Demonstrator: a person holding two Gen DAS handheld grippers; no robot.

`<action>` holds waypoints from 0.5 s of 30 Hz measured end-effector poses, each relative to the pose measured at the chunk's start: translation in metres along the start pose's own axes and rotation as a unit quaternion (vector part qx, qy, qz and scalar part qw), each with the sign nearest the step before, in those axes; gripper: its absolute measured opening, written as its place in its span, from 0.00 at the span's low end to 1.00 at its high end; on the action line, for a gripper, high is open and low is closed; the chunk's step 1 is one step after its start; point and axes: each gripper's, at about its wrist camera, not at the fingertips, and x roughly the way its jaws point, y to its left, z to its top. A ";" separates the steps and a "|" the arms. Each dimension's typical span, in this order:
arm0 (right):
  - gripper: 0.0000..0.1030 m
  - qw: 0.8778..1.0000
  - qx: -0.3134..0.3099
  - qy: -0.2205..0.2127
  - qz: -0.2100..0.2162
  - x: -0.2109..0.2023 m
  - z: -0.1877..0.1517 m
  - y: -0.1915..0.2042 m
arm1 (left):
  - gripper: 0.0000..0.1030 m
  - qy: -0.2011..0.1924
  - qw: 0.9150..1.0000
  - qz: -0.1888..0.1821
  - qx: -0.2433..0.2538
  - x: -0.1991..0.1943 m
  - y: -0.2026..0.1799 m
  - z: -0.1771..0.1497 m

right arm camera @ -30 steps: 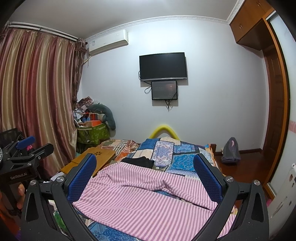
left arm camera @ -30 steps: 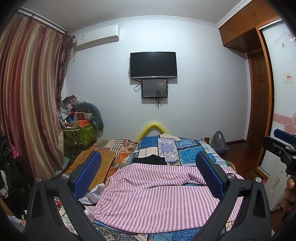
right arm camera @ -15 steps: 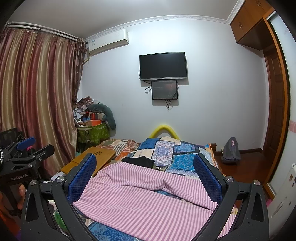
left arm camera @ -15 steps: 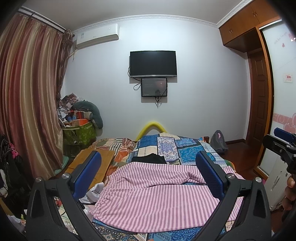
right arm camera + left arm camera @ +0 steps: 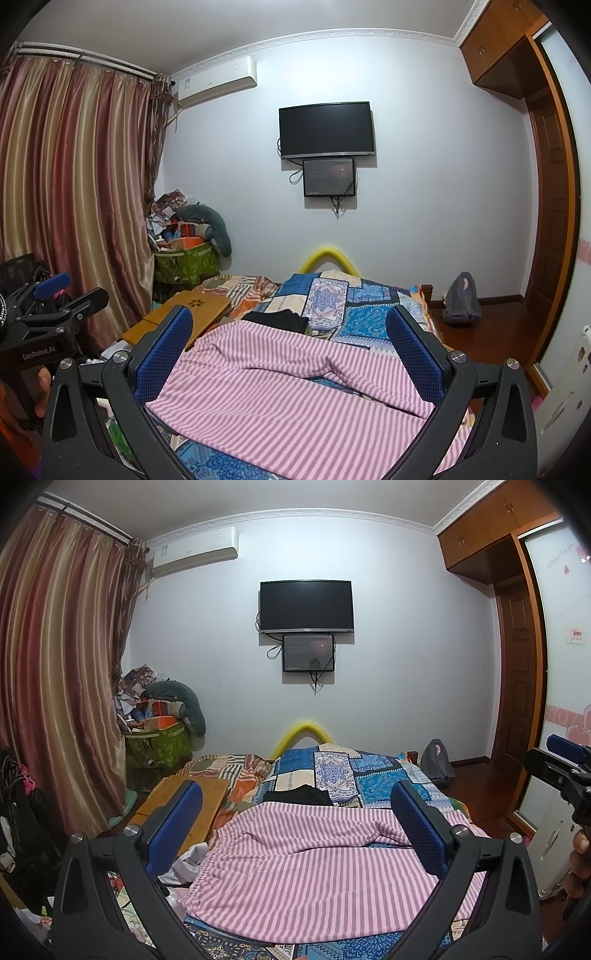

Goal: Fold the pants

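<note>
Pink-and-white striped pants [image 5: 306, 867] [image 5: 295, 398] lie spread flat on the bed, with the elastic waistband toward the left and the legs running right. My left gripper [image 5: 295, 823] hovers open above them, its blue pads wide apart and holding nothing. My right gripper [image 5: 288, 347] is likewise open and empty, raised over the pants. Each gripper shows at the edge of the other's view: the right gripper [image 5: 561, 771] at far right, the left gripper [image 5: 48, 317] at far left, both held by a hand.
A blue patchwork bedspread [image 5: 347, 775] covers the bed, with a black garment [image 5: 295, 795] beyond the pants. A wooden lap desk [image 5: 181, 317] and clutter sit left. Curtains [image 5: 62, 683], a green bin [image 5: 184, 264], a wall TV [image 5: 306, 606], and a grey bag [image 5: 461, 299] surround.
Both views have tilted slightly, so the room sits a touch higher in frame. The pants lie unmoved and both grippers stay open.
</note>
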 end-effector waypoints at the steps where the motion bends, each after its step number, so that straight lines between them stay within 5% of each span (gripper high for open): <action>1: 1.00 1.000 0.000 0.000 0.000 0.000 0.000 0.000 | 1.00 0.000 1.000 0.000 -0.001 0.000 0.000 0.000; 15: 1.00 1.000 0.001 0.015 -0.011 0.015 -0.007 -0.010 | 1.00 0.018 1.000 -0.005 -0.010 0.023 0.005 -0.006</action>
